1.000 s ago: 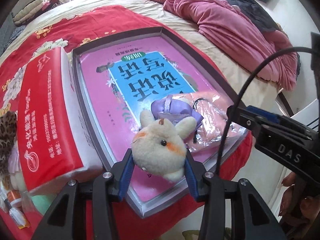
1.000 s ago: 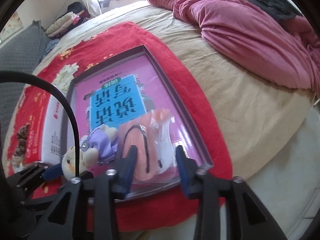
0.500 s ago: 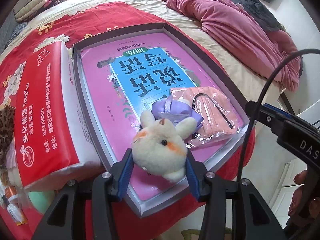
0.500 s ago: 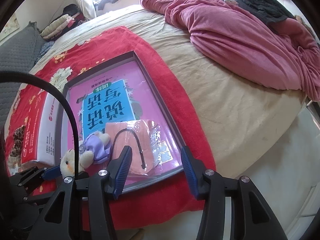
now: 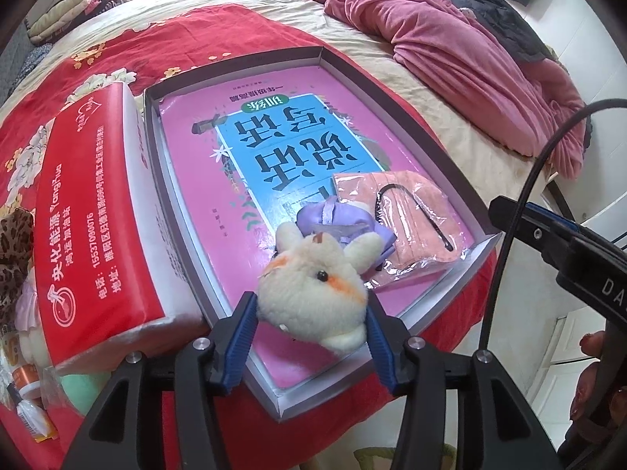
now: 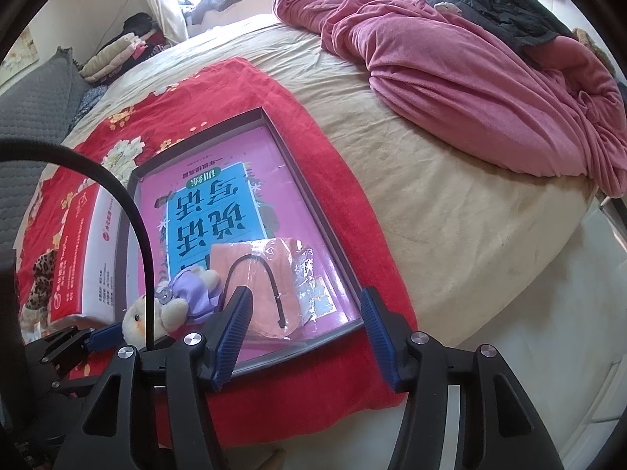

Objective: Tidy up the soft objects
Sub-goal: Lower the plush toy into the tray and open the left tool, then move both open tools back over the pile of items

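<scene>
My left gripper is shut on the head of a cream plush toy in a purple dress, held over the near end of a grey tray. The toy also shows in the right wrist view. A pink face mask in a clear wrapper lies in the tray's near right corner on a pink and blue book. My right gripper is open and empty, above the tray's near edge, with the mask beyond its fingers.
A red and white tissue pack lies left of the tray on a red floral cloth. A crumpled pink blanket lies at the back right of the beige bed. Small items and a leopard cloth sit at far left.
My right gripper has opened, let go of the wrapped mask and drawn back and up from the tray. The mask now lies flat. My left gripper still holds the toy.
</scene>
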The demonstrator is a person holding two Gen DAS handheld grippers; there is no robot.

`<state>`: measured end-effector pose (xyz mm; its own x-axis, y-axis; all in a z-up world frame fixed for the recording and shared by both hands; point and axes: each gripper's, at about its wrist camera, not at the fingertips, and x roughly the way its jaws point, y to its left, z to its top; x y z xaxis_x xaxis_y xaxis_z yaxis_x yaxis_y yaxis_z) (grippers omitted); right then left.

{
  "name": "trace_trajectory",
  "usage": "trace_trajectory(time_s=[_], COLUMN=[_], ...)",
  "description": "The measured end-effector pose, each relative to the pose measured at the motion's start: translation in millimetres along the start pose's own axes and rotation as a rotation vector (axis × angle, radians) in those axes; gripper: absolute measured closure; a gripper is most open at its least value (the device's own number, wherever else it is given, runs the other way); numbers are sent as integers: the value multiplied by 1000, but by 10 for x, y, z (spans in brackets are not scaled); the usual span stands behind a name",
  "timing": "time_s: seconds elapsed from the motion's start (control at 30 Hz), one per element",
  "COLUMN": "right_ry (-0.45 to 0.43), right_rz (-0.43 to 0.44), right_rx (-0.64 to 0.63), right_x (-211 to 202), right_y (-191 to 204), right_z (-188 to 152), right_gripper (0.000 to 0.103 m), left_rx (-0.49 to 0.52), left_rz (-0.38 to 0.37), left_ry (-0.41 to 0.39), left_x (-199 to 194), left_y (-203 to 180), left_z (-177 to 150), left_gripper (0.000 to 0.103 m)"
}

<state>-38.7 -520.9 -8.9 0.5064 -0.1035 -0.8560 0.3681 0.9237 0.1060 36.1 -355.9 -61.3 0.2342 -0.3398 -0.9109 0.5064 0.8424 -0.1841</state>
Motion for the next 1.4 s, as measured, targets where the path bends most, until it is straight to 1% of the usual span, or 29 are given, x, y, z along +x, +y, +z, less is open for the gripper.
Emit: trace_trajectory(time_s=[0.2,0.4,0.5,0.6,1.03,1.4], right_ry=[-1,-12,-20,-27,-41,-84], right_rz=[1,-11,-25,-41,-31,-32], right_rx=[1,-10,-15,-21,-43,-92], right_x=[-30,-77,-100,-130,-271,-494], right_y=[-3,25,44,66,206,484], right_z=[17,44,53,62,87,73], right_gripper=[40,37,32,31,30,28], left_rx=[6,12,9,4,-25,-74], left_rz=[-9,-14,-12,-9,-17,-2], left_ry=[-10,-43,-64,-73,-120,-185], left_x=[-66,-208,-301,-367,-698,-1077], left_y=[-13,-43,-38,-22,75,367], left_z=[19,42,46,51,19,-89], left_gripper=[45,40,38,37,37,37])
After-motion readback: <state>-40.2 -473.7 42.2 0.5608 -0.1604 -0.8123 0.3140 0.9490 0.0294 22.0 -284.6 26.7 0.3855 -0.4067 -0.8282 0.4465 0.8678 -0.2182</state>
